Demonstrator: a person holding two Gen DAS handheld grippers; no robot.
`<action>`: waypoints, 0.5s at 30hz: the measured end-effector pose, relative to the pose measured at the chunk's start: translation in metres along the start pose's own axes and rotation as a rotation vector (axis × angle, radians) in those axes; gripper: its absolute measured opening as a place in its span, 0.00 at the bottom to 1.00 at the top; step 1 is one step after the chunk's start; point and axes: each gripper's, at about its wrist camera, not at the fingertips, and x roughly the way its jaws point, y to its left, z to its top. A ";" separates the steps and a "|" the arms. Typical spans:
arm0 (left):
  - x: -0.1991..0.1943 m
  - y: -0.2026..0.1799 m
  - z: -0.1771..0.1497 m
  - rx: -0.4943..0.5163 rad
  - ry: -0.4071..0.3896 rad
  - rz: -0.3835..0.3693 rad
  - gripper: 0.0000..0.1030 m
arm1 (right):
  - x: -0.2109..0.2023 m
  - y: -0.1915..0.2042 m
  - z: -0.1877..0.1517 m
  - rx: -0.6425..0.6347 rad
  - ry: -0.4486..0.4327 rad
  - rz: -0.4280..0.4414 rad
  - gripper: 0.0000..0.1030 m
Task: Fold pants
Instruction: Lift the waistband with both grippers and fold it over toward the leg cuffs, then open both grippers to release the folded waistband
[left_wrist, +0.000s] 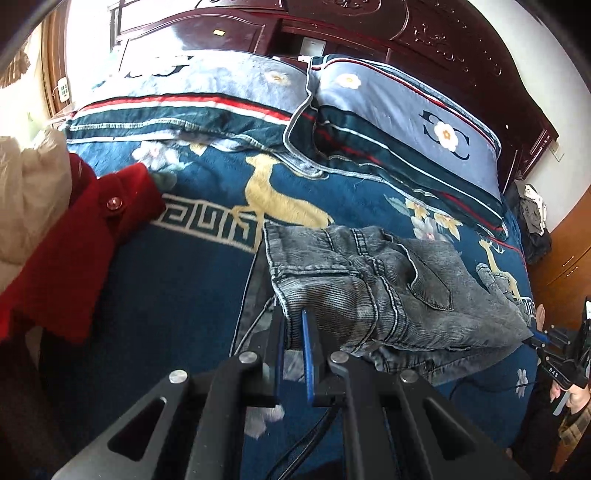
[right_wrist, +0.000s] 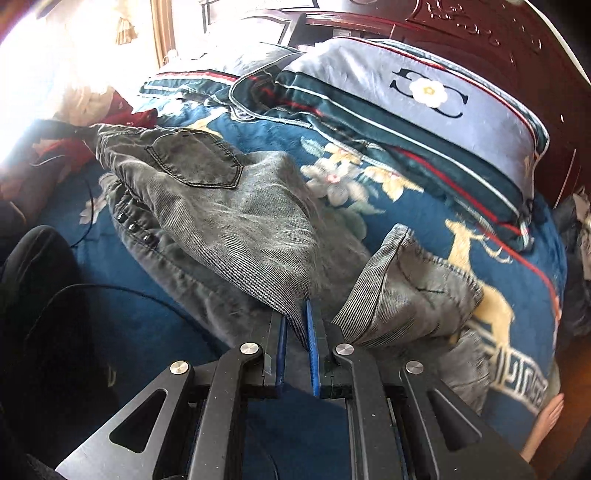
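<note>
heavy denim held at two points over a patterned bed

a bed covered by a dark blue blanket (left_wrist: 177, 280) with tan deer and a white key border fills both views, with two striped pillows (left_wrist: 402, 122) against a carved dark-wood headboard (left_wrist: 461, 48) and a red garment (left_wrist: 81, 236) lying at the left edge. the grey jeans (left_wrist: 373, 280) are spread across the middle of the blanket, waistband end toward the left, a back pocket uppermost, the cloth bunched and partly doubled over itself.

the left gripper (left_wrist: 293, 332) is clamped on the waistband end of the jeans, cloth being pinched between the blue pads. the right gripper (right_wrist: 297, 325) is likewise clenched on a fold of the ribbed grey denim nearer the legs, and a hem end is seen standing up just beside it.

the fabric is judged to be thick and fairly heavy for a garment, soft enough to drape but stiff enough at seams and waistband to hold a crease. it is not expected to slip readily from the pads, since the weave is coarse, nor is it fragile. hold is best taken at the doubled, stitched edges, the waistband and the hems, where several layers can be caught together. a thin single layer taken mid-leg would likely sag and let the lower layers trail behind.
</note>
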 end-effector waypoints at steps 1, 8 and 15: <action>-0.001 0.001 -0.003 0.003 0.002 0.002 0.10 | 0.000 0.002 -0.003 0.000 0.001 0.004 0.09; 0.026 0.009 -0.034 0.051 0.092 0.051 0.10 | 0.023 0.010 -0.030 0.031 0.061 0.033 0.09; 0.065 0.015 -0.055 0.018 0.175 0.075 0.11 | 0.061 0.018 -0.053 0.015 0.136 0.015 0.10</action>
